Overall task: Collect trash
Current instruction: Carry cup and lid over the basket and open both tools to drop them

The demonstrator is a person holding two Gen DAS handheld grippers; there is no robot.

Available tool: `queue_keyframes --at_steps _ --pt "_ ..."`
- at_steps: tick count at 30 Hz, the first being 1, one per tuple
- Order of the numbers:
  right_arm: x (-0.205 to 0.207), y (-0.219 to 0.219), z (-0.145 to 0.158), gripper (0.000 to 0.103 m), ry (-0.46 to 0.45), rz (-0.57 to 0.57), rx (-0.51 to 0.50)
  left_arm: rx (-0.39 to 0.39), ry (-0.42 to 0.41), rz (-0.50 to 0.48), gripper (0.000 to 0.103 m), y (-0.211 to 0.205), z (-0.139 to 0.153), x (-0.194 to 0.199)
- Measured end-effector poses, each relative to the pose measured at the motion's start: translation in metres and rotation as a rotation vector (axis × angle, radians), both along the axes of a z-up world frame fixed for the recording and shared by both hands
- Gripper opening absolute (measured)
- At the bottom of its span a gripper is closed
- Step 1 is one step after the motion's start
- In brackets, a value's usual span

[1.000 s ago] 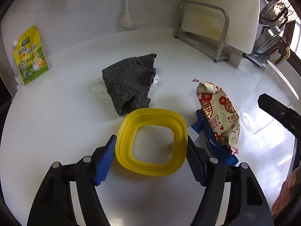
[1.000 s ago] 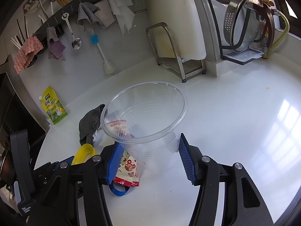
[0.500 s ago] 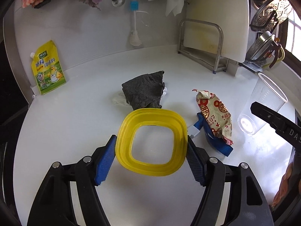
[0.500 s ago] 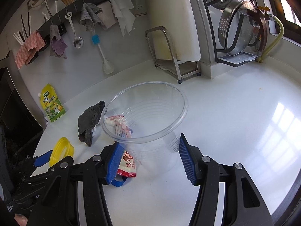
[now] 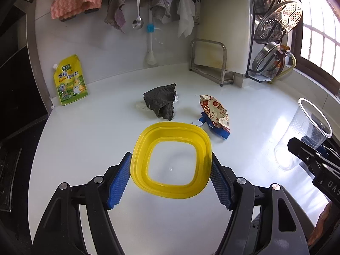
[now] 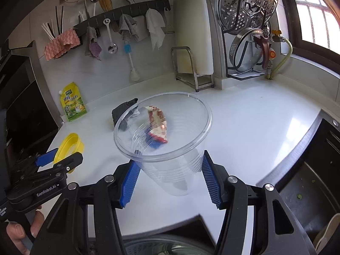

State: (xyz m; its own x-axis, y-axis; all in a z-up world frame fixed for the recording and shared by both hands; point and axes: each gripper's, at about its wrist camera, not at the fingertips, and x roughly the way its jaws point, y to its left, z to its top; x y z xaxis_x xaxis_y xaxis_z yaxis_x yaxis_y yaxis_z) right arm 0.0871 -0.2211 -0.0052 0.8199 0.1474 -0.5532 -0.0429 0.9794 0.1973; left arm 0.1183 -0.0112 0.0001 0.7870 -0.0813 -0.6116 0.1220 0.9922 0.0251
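Note:
My left gripper point(image 5: 170, 159) is shut on a yellow square ring lid point(image 5: 140, 155), held a little above the white counter point(image 5: 85, 148). A clear plastic cup point(image 6: 176, 176) sits tilted in my right gripper point(image 6: 170, 163), whose blue pads press its lower wall. On the counter beyond lie a red-and-white snack wrapper point(image 5: 214, 112) over a blue scrap point(image 5: 218, 131), and a dark grey rag point(image 5: 162, 102) on a bit of white tissue point(image 5: 141, 106). The right wrist view shows the left gripper point(image 6: 55, 159) with the lid point(image 6: 70, 144) at the left.
A yellow seasoning pouch point(image 5: 70, 80) leans on the back wall. A cutting board in a metal stand point(image 5: 221, 27) and a rack of pot lids point(image 5: 276, 31) stand back right. A sink point(image 6: 297, 191) lies right, and a dark round container point(image 6: 165, 246) sits below the counter's front edge.
Both grippers have drawn back from the counter and risen a little, so the rag and wrapper look farther off. The lid and cup stay gripped as before.

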Motion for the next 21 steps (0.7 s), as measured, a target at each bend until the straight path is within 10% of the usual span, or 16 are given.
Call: queue_keyframes --at_steps 21 --pt "-0.187 0.022 -0.047 0.055 0.073 -0.064 -0.001 -0.037 0.027 -0.057 0.069 -0.004 -0.034 -0.157"
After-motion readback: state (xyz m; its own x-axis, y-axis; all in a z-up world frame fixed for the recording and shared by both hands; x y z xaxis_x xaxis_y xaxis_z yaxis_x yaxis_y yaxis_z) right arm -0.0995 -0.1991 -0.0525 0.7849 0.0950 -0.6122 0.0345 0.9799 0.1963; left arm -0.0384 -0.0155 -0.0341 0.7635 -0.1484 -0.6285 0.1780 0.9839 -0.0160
